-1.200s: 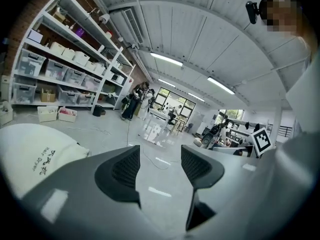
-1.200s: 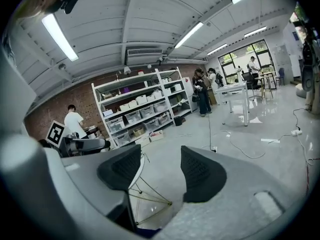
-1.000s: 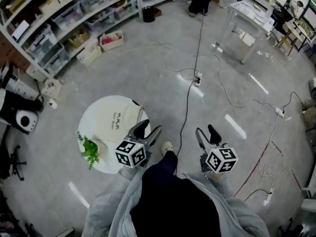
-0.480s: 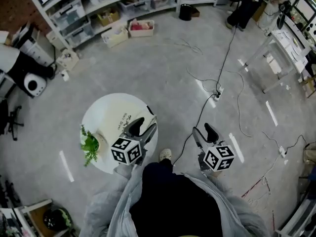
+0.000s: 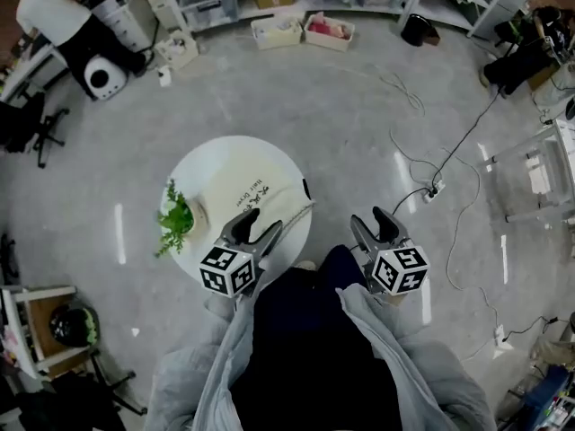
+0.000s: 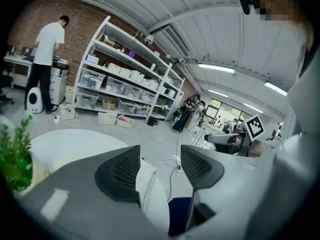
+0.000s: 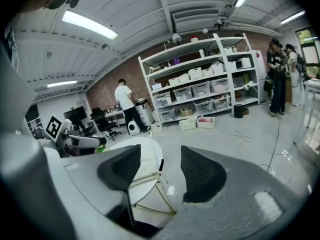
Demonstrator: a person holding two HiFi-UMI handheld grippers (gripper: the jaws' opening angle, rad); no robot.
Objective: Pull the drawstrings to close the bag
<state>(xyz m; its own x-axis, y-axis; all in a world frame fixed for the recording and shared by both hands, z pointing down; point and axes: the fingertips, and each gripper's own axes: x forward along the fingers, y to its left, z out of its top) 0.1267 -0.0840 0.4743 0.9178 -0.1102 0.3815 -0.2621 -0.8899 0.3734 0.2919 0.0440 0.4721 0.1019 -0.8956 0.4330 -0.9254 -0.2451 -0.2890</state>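
Bag (image 5: 235,189) more squarely ahead than before; left gripper (image 5: 256,227), right gripper (image 5: 370,222) fingers spread, empty.

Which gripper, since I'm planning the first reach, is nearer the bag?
The left gripper: in the head view its jaws overlap the edge of the round white table, beside the cloth bag, while the right gripper hangs over floor.

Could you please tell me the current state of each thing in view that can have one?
left claw: open, nothing between its jaws.
right claw: open, empty.
bag: lying flat on the round table, not gripped.
drawstring: slack at the table's edge, not gripped.
potted plant: upright on the table.
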